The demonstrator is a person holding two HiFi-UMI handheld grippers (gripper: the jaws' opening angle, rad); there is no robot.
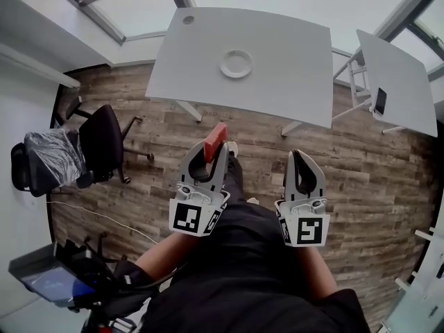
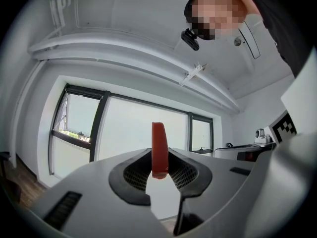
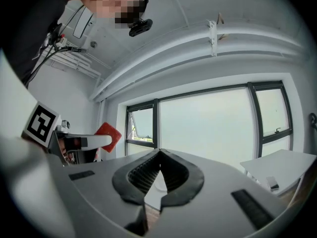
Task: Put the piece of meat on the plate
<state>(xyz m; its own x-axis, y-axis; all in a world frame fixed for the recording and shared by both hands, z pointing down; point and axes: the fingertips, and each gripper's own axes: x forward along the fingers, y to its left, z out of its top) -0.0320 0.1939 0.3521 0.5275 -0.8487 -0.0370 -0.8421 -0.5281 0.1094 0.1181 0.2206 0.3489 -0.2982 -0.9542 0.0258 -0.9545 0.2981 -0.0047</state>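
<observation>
I'm pinching the flat red piece of meat (image 1: 217, 135) with my left gripper (image 1: 208, 147); my right gripper (image 1: 303, 156) is hovering clenched and empty.

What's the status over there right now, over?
Left hand-held gripper shut on the piece of meat. Right hand-held gripper shut, empty. Plate empty on table ahead. Nothing seen in the way.

The left gripper (image 2: 159, 176) grips a red piece of meat (image 2: 159, 145) upright at centre. Windows (image 2: 133, 128) span nine to three o'clock behind it; a person (image 2: 277, 19) shows at one o'clock.
</observation>
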